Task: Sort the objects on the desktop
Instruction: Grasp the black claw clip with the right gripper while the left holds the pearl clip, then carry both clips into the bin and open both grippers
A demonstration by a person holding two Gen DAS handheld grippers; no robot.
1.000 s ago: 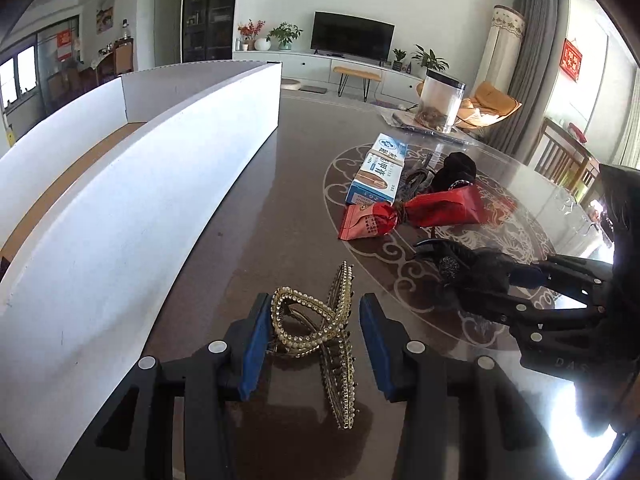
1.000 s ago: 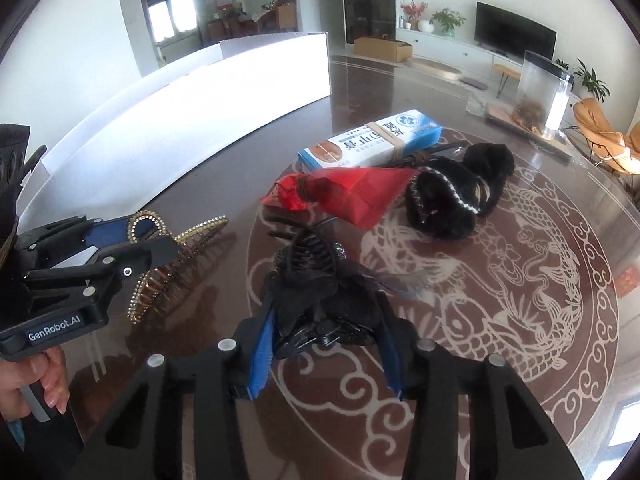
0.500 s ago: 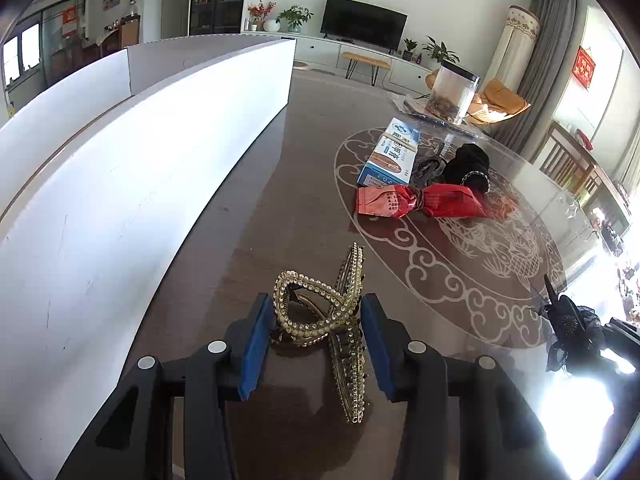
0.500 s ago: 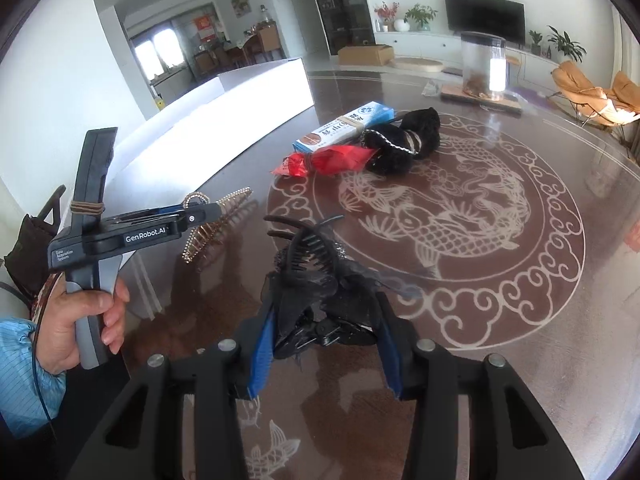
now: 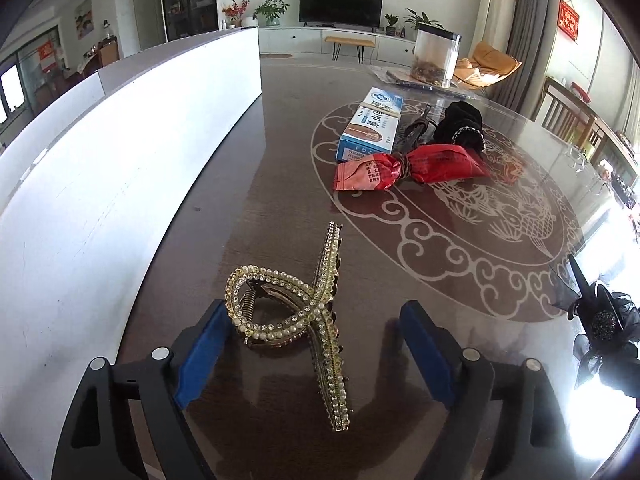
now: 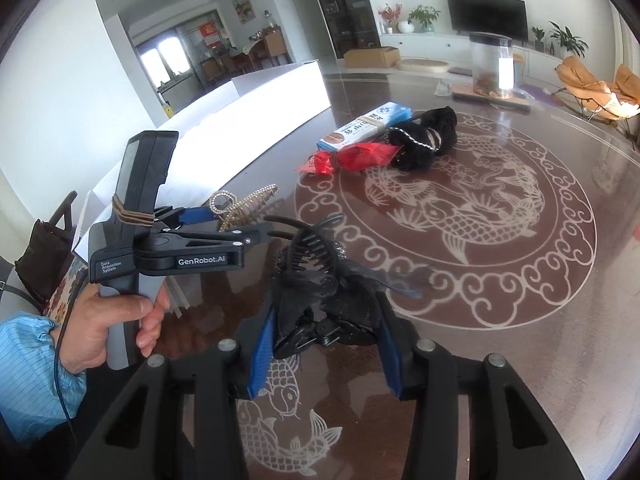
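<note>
A gold rhinestone hair claw (image 5: pixel 320 304) lies on the dark table between the fingers of my left gripper (image 5: pixel 312 320). Its jaws are opening: the left pad is close beside the claw's loop and the right pad stands well clear. The right wrist view shows the same left gripper (image 6: pixel 240 220) side-on, held in a hand, with the gold claw (image 6: pixel 244 202) at its tips. My right gripper (image 6: pixel 326 320) is shut on a black hair claw with a mesh bow (image 6: pixel 316 256), held above the table. That black claw (image 5: pixel 604 320) also shows at the right edge of the left wrist view.
A tall white box wall (image 5: pixel 120 160) runs along the left. Further back lie a blue and white carton (image 5: pixel 370 124), a red wrapper (image 5: pixel 412 164) and a black scrunchie (image 5: pixel 460 124). A clear jar (image 5: pixel 434 56) stands at the far edge.
The left jaws have spread apart and the gold claw now rests loose on the table. The right gripper has drawn away to the right, carrying the black claw.
</note>
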